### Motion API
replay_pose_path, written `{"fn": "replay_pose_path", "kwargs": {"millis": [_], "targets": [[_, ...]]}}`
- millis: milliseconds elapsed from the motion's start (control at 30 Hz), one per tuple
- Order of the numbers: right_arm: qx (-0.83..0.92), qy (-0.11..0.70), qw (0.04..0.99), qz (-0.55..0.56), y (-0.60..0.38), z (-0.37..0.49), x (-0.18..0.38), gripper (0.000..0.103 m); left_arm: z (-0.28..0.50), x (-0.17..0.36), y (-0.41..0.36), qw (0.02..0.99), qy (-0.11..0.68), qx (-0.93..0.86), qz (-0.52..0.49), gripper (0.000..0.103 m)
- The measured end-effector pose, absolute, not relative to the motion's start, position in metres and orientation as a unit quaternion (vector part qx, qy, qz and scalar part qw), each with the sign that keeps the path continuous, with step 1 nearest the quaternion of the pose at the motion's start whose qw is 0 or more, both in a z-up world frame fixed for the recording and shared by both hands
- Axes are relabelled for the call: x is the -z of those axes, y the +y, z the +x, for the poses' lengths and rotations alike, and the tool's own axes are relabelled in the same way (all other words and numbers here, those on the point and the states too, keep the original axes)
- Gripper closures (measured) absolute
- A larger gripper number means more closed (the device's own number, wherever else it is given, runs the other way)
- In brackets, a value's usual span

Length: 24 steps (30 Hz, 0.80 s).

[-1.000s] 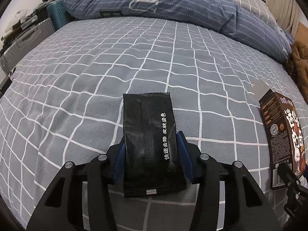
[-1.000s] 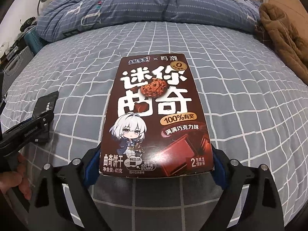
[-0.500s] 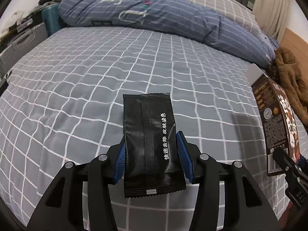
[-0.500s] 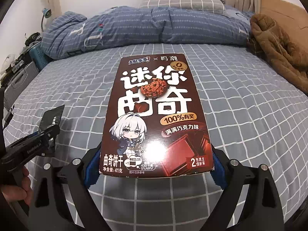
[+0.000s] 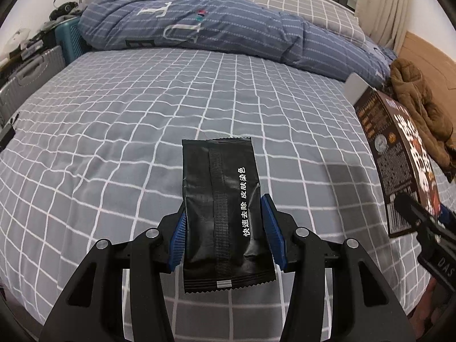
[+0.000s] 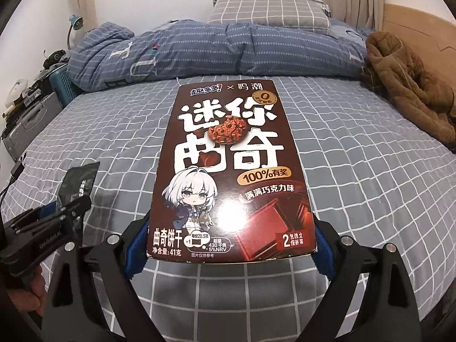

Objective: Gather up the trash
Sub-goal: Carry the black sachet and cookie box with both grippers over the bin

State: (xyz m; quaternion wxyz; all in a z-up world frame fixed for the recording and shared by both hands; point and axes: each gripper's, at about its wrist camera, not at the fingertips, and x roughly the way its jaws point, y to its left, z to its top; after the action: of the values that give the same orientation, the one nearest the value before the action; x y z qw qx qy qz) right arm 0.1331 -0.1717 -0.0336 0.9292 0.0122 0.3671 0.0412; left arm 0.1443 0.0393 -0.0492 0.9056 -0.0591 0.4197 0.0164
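My left gripper [image 5: 225, 228] is shut on a black foil sachet [image 5: 222, 199] with white lettering and holds it above the grey checked bed [image 5: 114, 131]. My right gripper [image 6: 228, 236] is shut on a brown cookie box [image 6: 230, 171] with a cartoon girl on it, lifted above the bed. The box also shows at the right edge of the left wrist view [image 5: 399, 156]. The left gripper with the sachet [image 6: 77, 182] shows at the left of the right wrist view.
A rolled blue striped duvet [image 6: 228, 48] and a checked pillow [image 6: 270, 11] lie at the far end of the bed. A brown fleece jacket [image 6: 407, 82] lies at the right. Suitcases [image 5: 31, 74] stand beside the bed on the left.
Both grippers have risen from the bed with their loads. The views now tilt up and show more of the duvet, pillow and wall.
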Motion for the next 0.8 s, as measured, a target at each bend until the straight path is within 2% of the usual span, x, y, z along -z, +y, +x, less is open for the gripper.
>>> {"fn": "replay_pose_path", "kwargs": {"millis": [800], "targets": [[-0.058,0.357,0.932,0.001,-0.177,0.054,0.008,0.016,0.052,0.033,0.011,0.909,0.413,0.007,-0.051,0.055]]}}
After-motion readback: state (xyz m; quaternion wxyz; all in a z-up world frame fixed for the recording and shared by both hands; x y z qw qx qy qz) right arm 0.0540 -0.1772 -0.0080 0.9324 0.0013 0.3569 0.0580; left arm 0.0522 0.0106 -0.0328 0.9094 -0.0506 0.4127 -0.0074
